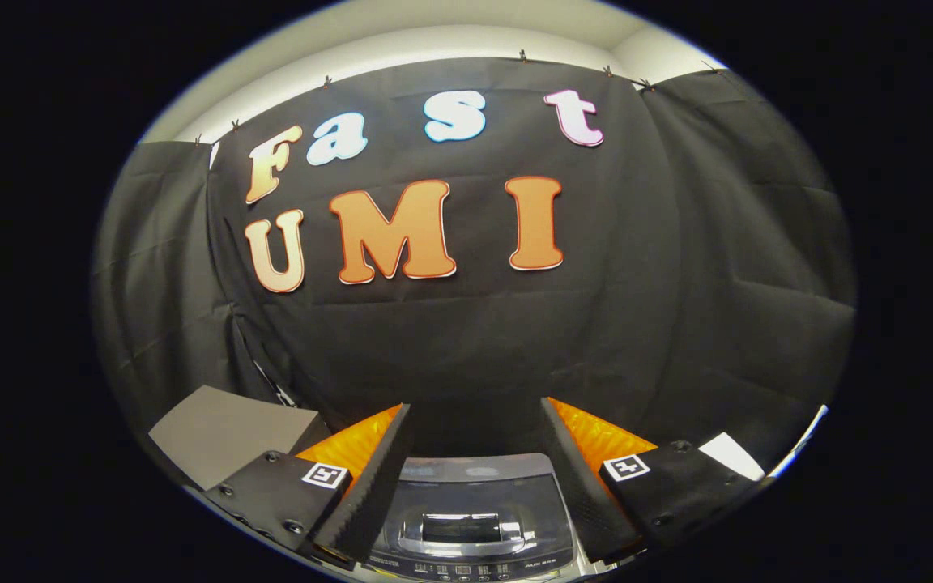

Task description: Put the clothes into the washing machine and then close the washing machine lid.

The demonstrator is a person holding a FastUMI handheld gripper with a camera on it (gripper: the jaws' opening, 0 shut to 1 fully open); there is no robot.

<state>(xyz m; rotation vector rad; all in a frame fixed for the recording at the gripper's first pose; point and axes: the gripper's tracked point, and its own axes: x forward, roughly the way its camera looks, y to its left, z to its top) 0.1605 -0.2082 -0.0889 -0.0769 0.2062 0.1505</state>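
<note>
Grey washing machine (475, 518) sits below and ahead, framed between my fingers (369, 478), lid looks down. My gripper (475, 474) spread wide, holding nothing. Clothes not spotted; next move is downward.

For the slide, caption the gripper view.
Open gripper held above the closed washing machine, its lid between the fingers, black cloth wall beyond.

gripper (475, 409): wedge-shaped fingers, ribbed inner pads (369, 494), square fiducial tags (325, 474) beside the screwed mounting plates (272, 494).
</note>
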